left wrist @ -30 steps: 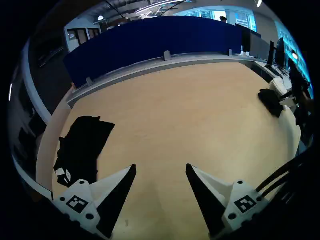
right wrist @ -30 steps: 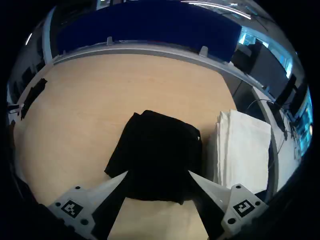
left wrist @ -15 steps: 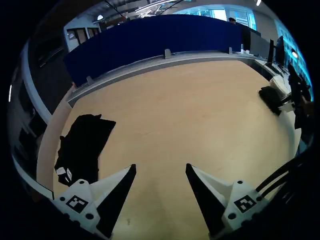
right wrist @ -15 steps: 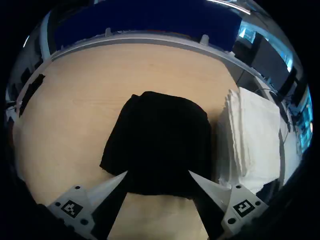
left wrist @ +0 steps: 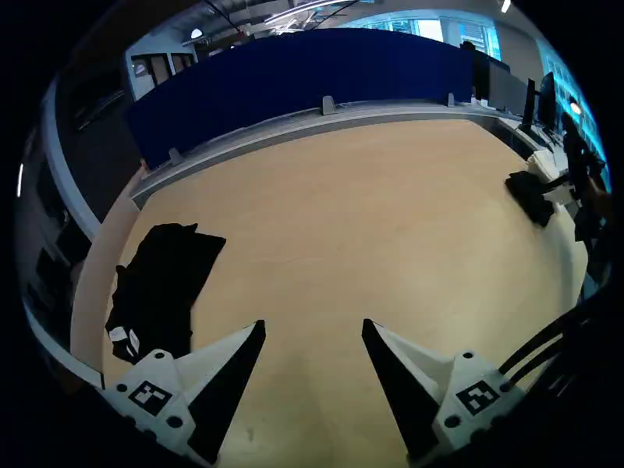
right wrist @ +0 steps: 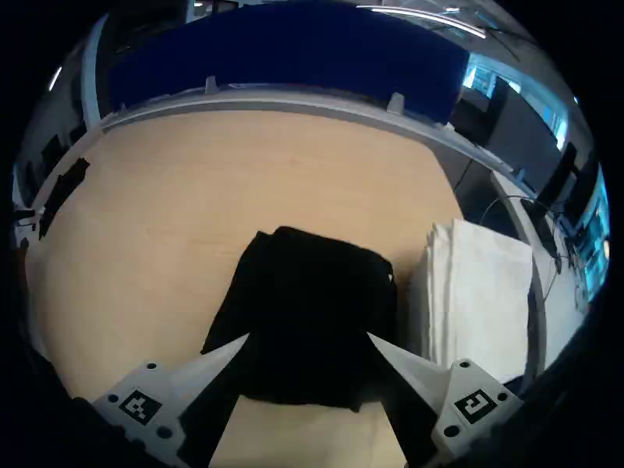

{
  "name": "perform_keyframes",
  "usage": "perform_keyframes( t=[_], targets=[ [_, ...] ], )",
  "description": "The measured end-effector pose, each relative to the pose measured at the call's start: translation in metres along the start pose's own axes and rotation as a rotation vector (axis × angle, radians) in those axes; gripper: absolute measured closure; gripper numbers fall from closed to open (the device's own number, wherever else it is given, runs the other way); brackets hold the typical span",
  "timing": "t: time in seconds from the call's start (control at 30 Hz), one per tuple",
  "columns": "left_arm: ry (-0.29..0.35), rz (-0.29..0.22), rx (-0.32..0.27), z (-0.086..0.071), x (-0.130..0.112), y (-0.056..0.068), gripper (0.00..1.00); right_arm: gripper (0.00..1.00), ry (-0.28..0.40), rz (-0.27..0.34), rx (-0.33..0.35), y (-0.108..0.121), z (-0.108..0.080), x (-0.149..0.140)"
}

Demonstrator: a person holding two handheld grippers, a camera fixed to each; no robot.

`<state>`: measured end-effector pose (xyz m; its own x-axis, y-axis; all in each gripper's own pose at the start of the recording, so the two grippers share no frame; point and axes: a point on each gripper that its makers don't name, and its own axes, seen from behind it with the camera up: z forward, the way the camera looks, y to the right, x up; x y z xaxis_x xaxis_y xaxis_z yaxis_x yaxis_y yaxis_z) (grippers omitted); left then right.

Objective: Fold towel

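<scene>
A folded black towel (right wrist: pixel 308 312) lies on the wooden table (right wrist: pixel 179 203), just ahead of my right gripper (right wrist: pixel 308 337). The gripper is open, and its near fingertips (right wrist: pixel 234 351) overlap the towel's near edge in the picture. My left gripper (left wrist: pixel 312 324) is open over bare wood with nothing between its fingers. A crumpled black towel (left wrist: pixel 160 285) with a white tag lies to its left, near the table edge. In the left gripper view the folded black towel (left wrist: pixel 530 196) sits far off at the right edge.
A stack of folded white towels (right wrist: pixel 480 300) lies right of the folded black towel. A blue partition (left wrist: pixel 312 74) and a grey rail (left wrist: pixel 327 117) close off the table's far side. Dark equipment and cables (left wrist: pixel 581 179) stand at the right.
The right gripper dipped closer to the folded black towel half a second ago, then drew back up. The left gripper has hardly moved.
</scene>
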<state>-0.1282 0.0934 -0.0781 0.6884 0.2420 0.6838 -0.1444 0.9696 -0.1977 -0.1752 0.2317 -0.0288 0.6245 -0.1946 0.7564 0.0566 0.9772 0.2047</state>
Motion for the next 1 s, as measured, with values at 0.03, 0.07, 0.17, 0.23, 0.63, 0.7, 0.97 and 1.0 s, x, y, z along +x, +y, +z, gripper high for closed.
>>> perform_keyframes(
  t=[0.03, 0.07, 0.17, 0.23, 0.63, 0.7, 0.97, 1.0],
  targets=[
    [0.0, 0.0, 0.0, 0.0, 0.0, 0.0, 0.08, 0.03, 0.007, 0.001, 0.0, 0.001, 0.001, 0.006],
    [0.0, 0.001, 0.0, 0.0, 0.0, 0.0, 0.08, 0.03, 0.014, 0.003, 0.0, 0.002, 0.003, 0.011],
    [0.0, 0.001, 0.004, 0.0, 0.0, -0.001, 0.08, 0.03, 0.025, 0.004, 0.004, 0.005, 0.009, 0.024],
    [-0.001, 0.0, 0.007, 0.0, 0.0, -0.002, 0.08, 0.03, 0.025, 0.001, 0.006, 0.005, 0.015, 0.03],
    [-0.012, -0.013, 0.03, -0.005, -0.007, -0.009, 0.08, 0.03, -0.023, -0.02, 0.026, 0.006, 0.05, 0.036],
    [-0.013, -0.012, 0.033, -0.005, -0.007, -0.01, 0.08, 0.03, -0.035, -0.02, 0.03, 0.005, 0.054, 0.034],
    [-0.013, -0.011, 0.028, -0.004, -0.006, -0.008, 0.08, 0.03, -0.054, -0.018, 0.034, 0.005, 0.06, 0.028],
    [-0.013, -0.012, 0.027, -0.004, -0.006, -0.007, 0.08, 0.03, -0.054, -0.017, 0.033, 0.005, 0.06, 0.029]
  ],
)
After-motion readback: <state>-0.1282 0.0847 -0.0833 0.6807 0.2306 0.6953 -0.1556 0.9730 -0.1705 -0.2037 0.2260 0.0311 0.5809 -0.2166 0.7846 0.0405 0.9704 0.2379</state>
